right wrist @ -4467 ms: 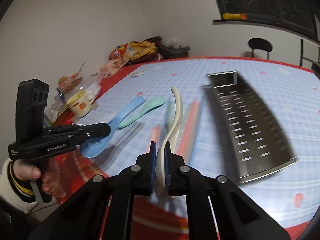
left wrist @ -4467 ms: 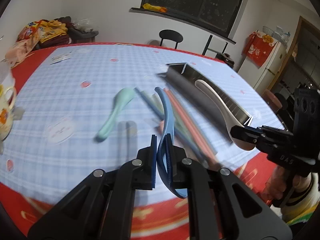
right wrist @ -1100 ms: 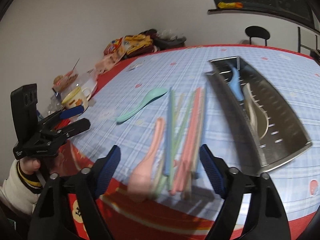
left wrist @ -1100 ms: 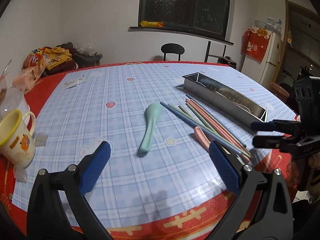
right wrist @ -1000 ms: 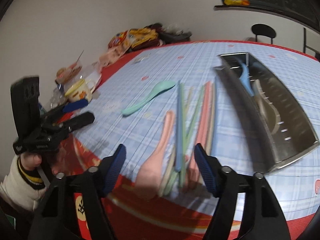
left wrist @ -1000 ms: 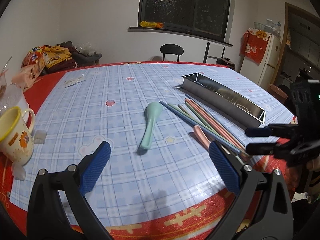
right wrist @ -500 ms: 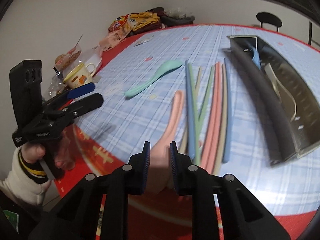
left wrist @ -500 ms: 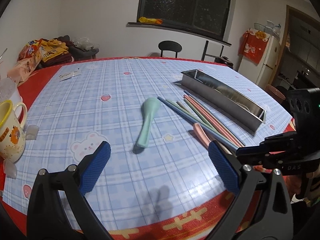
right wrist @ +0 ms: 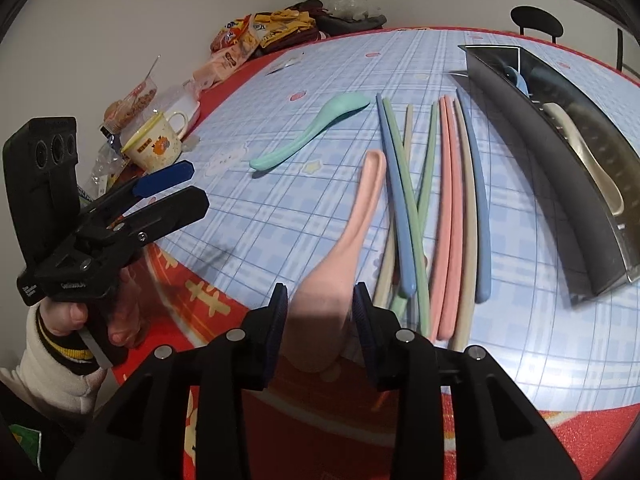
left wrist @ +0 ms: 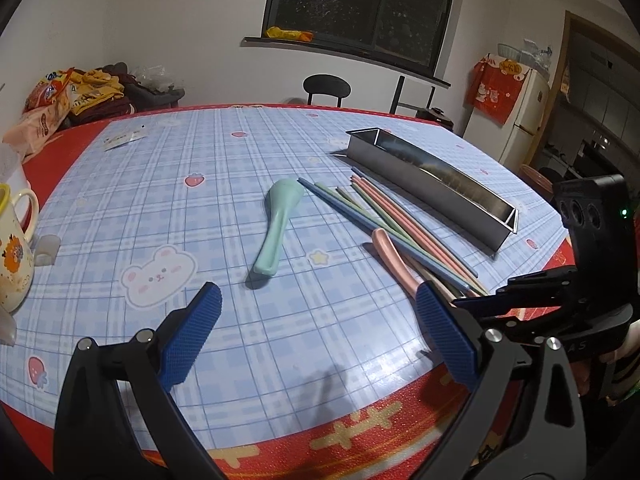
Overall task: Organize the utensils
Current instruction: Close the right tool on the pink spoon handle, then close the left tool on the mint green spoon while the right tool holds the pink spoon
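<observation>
Right wrist view: the pink spoon [right wrist: 352, 236] is straddled at its bowl by the right gripper [right wrist: 320, 312], whose jaws have just been reopening slightly, pads not clearly pressing. The left gripper [left wrist: 316, 328] is spread wide, empty. Firm closure, then transfer into the steel tray [right wrist: 560, 184] beside the chopsticks [right wrist: 448, 200], seems required.

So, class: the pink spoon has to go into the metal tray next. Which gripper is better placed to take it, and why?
The right gripper. Its jaws already straddle the bowl of the pink spoon, having just reopened slightly. The left gripper hangs wide open over bare tablecloth, nearer the green spoon.
</observation>
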The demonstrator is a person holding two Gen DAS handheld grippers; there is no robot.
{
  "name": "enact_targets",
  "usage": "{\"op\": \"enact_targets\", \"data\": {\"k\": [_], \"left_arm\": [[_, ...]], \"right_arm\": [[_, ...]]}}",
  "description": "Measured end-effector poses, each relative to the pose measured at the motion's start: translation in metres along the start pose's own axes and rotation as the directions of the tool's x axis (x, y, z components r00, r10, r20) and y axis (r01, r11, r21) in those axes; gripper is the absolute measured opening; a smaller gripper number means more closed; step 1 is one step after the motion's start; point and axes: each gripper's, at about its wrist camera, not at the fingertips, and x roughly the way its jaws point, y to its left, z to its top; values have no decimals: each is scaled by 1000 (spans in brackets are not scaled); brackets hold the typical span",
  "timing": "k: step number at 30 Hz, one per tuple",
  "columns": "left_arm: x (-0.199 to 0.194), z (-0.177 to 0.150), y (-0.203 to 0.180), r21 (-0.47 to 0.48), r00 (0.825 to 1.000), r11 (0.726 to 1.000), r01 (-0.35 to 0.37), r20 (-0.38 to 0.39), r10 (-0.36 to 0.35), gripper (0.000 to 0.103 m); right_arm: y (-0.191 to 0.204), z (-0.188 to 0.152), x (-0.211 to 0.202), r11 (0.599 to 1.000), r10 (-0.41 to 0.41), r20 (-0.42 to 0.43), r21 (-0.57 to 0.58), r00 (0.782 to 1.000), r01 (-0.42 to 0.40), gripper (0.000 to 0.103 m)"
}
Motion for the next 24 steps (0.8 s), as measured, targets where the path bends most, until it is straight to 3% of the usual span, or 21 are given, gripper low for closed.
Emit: {"op": "enact_targets", "data": {"k": [16, 24], "left_arm": [[1, -2, 1, -5, 1000, 1000, 6, -6, -6, 94], [6, -2, 4, -29, 1000, 1000, -2, -29, 1, 85]], "right_arm": [[8, 7, 5, 1000, 27, 7, -2, 1000, -27, 23], [5, 7, 8, 998, 68, 16, 13, 998, -68, 22]]}}
